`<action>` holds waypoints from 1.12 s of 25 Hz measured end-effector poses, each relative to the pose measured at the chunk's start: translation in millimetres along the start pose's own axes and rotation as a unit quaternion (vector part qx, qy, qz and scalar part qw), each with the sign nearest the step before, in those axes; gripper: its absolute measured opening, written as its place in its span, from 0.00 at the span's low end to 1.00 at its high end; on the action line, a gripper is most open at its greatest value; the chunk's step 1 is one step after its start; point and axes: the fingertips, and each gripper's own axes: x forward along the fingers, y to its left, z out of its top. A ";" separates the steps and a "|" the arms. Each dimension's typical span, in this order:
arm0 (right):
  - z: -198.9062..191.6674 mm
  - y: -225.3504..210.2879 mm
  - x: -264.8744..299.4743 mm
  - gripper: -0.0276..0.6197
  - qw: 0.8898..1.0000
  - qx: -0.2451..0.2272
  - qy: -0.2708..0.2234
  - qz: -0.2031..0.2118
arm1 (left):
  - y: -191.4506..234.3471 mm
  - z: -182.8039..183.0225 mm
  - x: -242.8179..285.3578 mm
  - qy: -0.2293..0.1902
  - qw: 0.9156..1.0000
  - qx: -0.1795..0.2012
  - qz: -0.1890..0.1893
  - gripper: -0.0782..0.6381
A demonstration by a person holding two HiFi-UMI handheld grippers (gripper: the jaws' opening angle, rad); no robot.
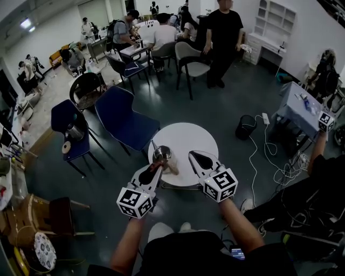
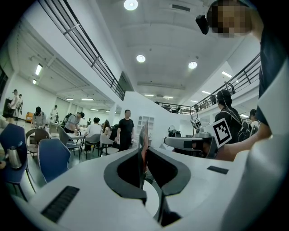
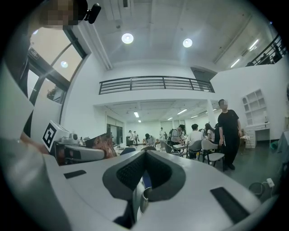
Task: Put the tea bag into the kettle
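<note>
Left gripper [image 1: 155, 168] pinching tea bag [image 2: 143, 140], kettle [image 1: 161, 153] on white table [image 1: 188, 137], blue chair [image 1: 128, 123]

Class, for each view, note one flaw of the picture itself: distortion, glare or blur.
Head view: fisheye bends the room round the white table, and the corners go dark. Left gripper view: ceiling lamps flare, and the near left gripper is soft. Right gripper view: ceiling lamps glare too, with a black rim all round.

No words, brands or numbers are legible anywhere; only black-and-white square codes on the left tool [image 1: 157, 163] cube [image 1: 133, 203] and right tool [image 1: 190, 155] cube [image 1: 220, 185].
</note>
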 end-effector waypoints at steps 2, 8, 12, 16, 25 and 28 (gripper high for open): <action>-2.6 -3.0 -1.8 0.07 1.000 0.001 0.002 -0.001 | 0.4 -2.7 2.3 0.002 1.000 -0.002 0.002 0.17; -4.3 -13.8 -9.5 0.07 1.000 0.011 0.006 -0.007 | -0.3 -2.7 8.7 0.006 1.000 -0.006 0.007 0.17; -5.9 -21.4 -4.9 0.07 1.000 0.013 0.007 -0.009 | 5.3 -1.9 16.8 0.007 1.000 -0.006 0.007 0.17; -6.3 -27.3 4.0 0.07 1.000 0.013 0.009 -0.014 | 13.8 -1.1 24.8 0.008 1.000 -0.007 0.003 0.17; -3.6 -38.5 40.0 0.07 0.999 0.012 0.008 -0.029 | 57.7 -3.3 48.2 0.020 1.000 -0.013 -0.007 0.17; -2.9 -49.1 46.8 0.07 0.999 0.013 0.008 -0.037 | 66.7 -3.7 61.2 0.024 1.000 -0.014 -0.012 0.17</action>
